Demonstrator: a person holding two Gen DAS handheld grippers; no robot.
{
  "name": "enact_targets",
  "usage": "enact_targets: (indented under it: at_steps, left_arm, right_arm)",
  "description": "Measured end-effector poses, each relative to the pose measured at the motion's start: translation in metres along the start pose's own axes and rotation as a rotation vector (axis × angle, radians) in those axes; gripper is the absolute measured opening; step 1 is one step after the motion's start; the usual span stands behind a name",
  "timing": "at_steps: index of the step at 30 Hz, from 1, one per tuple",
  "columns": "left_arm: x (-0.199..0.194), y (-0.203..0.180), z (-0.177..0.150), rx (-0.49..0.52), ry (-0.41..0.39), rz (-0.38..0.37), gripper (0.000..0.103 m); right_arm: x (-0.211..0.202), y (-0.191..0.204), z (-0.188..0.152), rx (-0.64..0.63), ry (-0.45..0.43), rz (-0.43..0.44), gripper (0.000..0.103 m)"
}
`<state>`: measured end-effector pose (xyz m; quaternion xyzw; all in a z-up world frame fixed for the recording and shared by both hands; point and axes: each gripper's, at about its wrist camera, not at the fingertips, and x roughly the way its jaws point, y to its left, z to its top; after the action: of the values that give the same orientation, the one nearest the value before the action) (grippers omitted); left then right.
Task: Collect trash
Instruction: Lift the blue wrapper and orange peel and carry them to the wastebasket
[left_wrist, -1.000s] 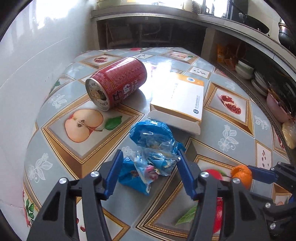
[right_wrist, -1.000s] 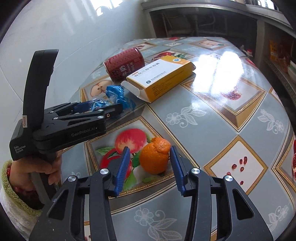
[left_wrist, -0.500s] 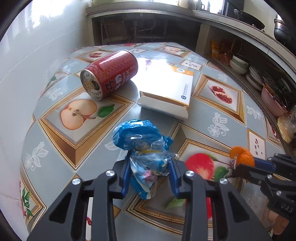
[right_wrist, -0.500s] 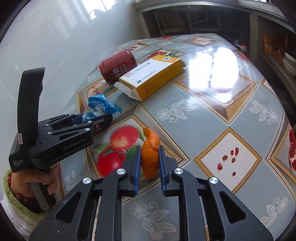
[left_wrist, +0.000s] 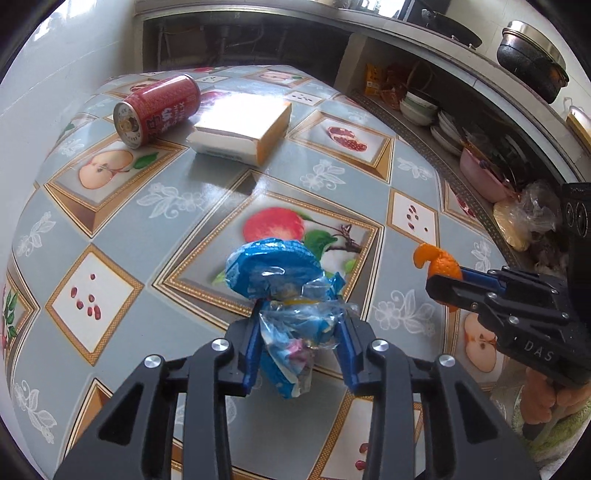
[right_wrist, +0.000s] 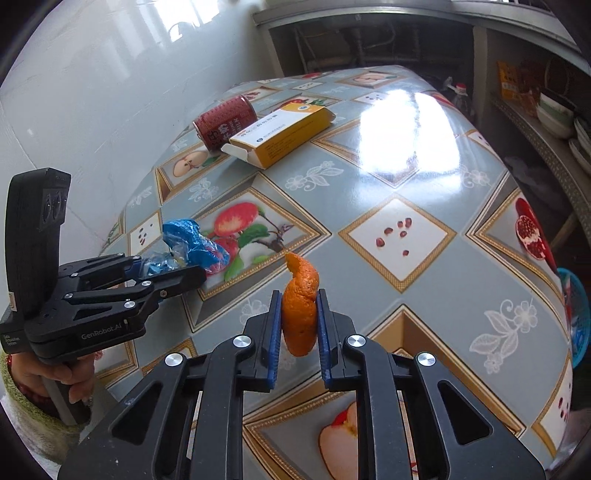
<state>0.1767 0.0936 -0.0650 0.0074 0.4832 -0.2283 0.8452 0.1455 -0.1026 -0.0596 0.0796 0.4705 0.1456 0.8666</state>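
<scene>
My left gripper (left_wrist: 300, 332) is shut on a crumpled blue plastic wrapper (left_wrist: 273, 266), whose top bulges out above the pads. In the right wrist view the same gripper (right_wrist: 184, 275) holds that wrapper (right_wrist: 192, 240) just over the patterned table (right_wrist: 406, 184). My right gripper (right_wrist: 298, 321) is shut on an orange peel (right_wrist: 301, 288), squeezed thin between the blue pads and held off the table. From the left wrist view, the peel (left_wrist: 437, 260) sticks out of the right gripper (left_wrist: 441, 280). A red can (left_wrist: 159, 109) lies on its side beside an open yellow-and-white box (left_wrist: 243, 129) at the table's far end.
A white wall runs along the table's left side. Shelves with stacked bowls (left_wrist: 424, 107) and a dark pot (left_wrist: 532, 59) line the right. A blue basket (right_wrist: 576, 314) sits below the table's right edge. A person's hand (right_wrist: 74, 380) grips the left handle.
Both grippers closed, the left on the blue wrapper and the right on the orange peel. Both then carried their loads away from the can and box, toward the table's near right.
</scene>
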Motion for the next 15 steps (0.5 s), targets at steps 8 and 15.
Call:
enact_targets:
  at_steps: [8, 15]
  left_arm:
    - [0.001, -0.001, -0.002, 0.017, -0.011, 0.029, 0.035]
    - [-0.007, 0.005, -0.003, -0.003, -0.036, 0.033, 0.033]
  right_arm:
    - [0.007, 0.0, -0.009, 0.031, 0.012, -0.002, 0.016]
    - [-0.003, -0.007, -0.012, 0.046, -0.009, -0.007, 0.016]
